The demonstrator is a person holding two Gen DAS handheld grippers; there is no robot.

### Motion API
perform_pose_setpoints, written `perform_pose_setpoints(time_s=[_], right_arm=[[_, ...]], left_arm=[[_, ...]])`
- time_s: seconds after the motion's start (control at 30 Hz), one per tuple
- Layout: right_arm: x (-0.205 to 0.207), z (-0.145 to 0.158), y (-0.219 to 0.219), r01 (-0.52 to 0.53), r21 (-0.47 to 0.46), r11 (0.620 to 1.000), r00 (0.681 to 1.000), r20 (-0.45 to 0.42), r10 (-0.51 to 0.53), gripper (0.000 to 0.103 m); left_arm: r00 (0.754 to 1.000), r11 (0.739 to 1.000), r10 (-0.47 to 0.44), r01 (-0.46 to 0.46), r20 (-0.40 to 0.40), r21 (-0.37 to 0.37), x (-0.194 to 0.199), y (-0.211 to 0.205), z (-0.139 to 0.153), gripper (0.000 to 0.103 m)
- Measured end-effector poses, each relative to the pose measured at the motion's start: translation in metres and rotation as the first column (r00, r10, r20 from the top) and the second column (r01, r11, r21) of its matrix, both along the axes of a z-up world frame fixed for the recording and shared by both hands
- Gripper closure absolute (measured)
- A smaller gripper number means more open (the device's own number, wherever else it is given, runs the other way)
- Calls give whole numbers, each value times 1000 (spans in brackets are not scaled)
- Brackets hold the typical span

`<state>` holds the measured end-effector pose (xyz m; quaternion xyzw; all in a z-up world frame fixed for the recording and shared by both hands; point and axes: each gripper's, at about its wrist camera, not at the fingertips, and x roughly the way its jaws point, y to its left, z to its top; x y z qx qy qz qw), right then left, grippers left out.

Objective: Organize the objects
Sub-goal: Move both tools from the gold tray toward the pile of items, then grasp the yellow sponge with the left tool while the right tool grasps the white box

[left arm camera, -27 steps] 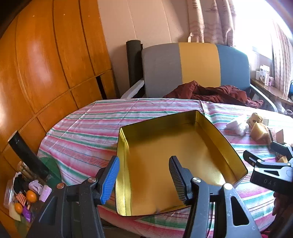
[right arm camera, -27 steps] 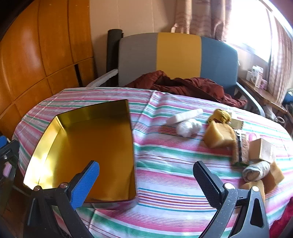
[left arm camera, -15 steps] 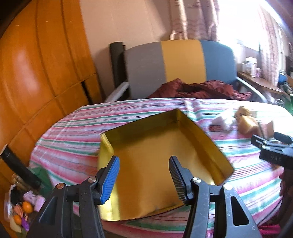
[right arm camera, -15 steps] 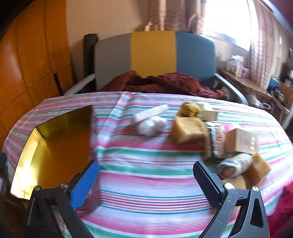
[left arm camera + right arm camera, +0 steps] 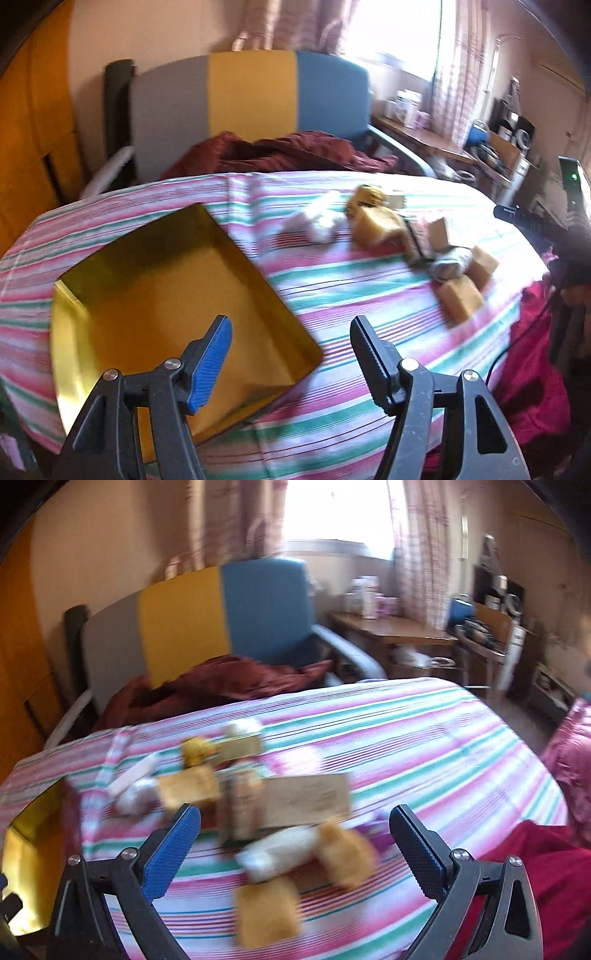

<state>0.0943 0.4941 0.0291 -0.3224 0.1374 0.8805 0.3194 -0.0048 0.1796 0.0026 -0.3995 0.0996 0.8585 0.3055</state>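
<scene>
A shallow golden tray (image 5: 166, 295) with nothing in it lies on the left of the striped tablecloth (image 5: 351, 295); its edge shows at the far left of the right wrist view (image 5: 22, 834). To its right lies a blurred cluster: tan blocks (image 5: 267, 912), a white roll (image 5: 277, 853), a flat cardboard box (image 5: 306, 799) and other small items. My left gripper (image 5: 291, 332) hovers open over the tray's near right corner, holding nothing. My right gripper (image 5: 295, 812) stands wide open just in front of the cluster, above the tan blocks and the roll, gripping nothing. It also shows at the right edge (image 5: 532, 225).
A grey, yellow and blue chair (image 5: 251, 96) stands behind the table with a dark red cloth (image 5: 288, 151) on its seat. A wooden side table (image 5: 391, 631) with clutter stands by the window at the right. A pink-red fabric (image 5: 546, 867) lies at the table's right edge.
Both views have swung to the right. The tray slid to the left in both pictures, and the cluster now sits in front of my right gripper. Neither gripper's opening changed.
</scene>
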Motion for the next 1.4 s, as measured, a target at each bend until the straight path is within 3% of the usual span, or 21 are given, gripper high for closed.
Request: perform_pose_setpoints(time_s=[0.2, 0.47, 0.7, 0.77, 0.9, 1.03, 1.07, 1.1, 1.2, 1.4], right_arm=[[34, -9, 64, 122, -46, 991, 992, -12, -123, 0], [52, -26, 89, 152, -145, 978, 987, -30, -158, 0], [54, -26, 93, 118, -190, 975, 990, -56, -131, 0], [57, -24, 95, 124, -200, 972, 988, -66, -140, 0], [62, -24, 101, 139, -222, 965, 984, -76, -159, 0], [64, -26, 105, 150, -234, 961, 982, -77, -172, 0], [63, -27, 105, 149, -234, 961, 983, -74, -170, 0], [61, -28, 105, 148, -235, 961, 983, -69, -168, 0], [59, -32, 105, 134, -243, 961, 986, -62, -153, 0], [43, -39, 91, 63, -227, 972, 996, -46, -75, 0]], left_arm=[[985, 989, -145, 145, 92, 8, 2, 50, -7, 36], [928, 944, -326, 329, 179, 13, 18, 137, -21, 36], [883, 925, -368, 379, 292, 21, 28, 210, -51, 29], [882, 926, -358, 376, 305, 0, 27, 224, -60, 23], [887, 937, -314, 347, 338, -41, 21, 250, -81, 23], [892, 936, -301, 344, 336, -76, 21, 260, -96, 23], [891, 934, -309, 351, 333, -72, 21, 258, -98, 26], [884, 931, -333, 364, 328, -33, 23, 252, -97, 36], [867, 910, -394, 414, 304, -4, 27, 239, -93, 45], [873, 896, -432, 443, 227, 2, 34, 195, -81, 50]])
